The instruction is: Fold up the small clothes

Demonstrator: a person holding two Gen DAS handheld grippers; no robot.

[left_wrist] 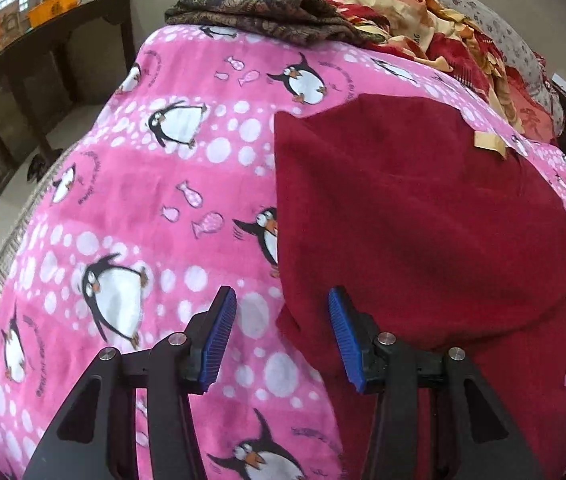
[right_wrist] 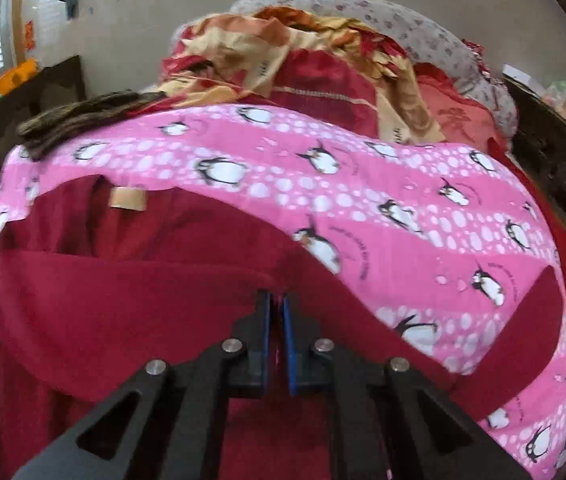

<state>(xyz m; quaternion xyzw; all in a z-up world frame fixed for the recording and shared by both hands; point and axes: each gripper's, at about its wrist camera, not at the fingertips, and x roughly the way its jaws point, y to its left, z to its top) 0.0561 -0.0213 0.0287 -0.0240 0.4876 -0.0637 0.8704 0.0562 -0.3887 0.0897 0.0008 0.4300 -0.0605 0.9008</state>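
Right wrist: dark-red garment (right_wrist: pixel 123 300) lies partly folded.

My dark red fleece garment (left_wrist: pixel 423 216) lies spread on the pink penguin blanket (left_wrist: pixel 155 184), partly folded, one layer doubled over another. A tan label (right_wrist: pixel 127 199) shows at its far edge, toward the blanket's head end.

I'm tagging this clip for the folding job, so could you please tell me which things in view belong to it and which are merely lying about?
Part of the job:
- dark red garment
- right tongs, shut on its fabric
- left tongs, open at its edge

Lying about:
- pink penguin blanket beneath
- brown patterned cloth
- red-and-cream bedding heap
- dark wooden table
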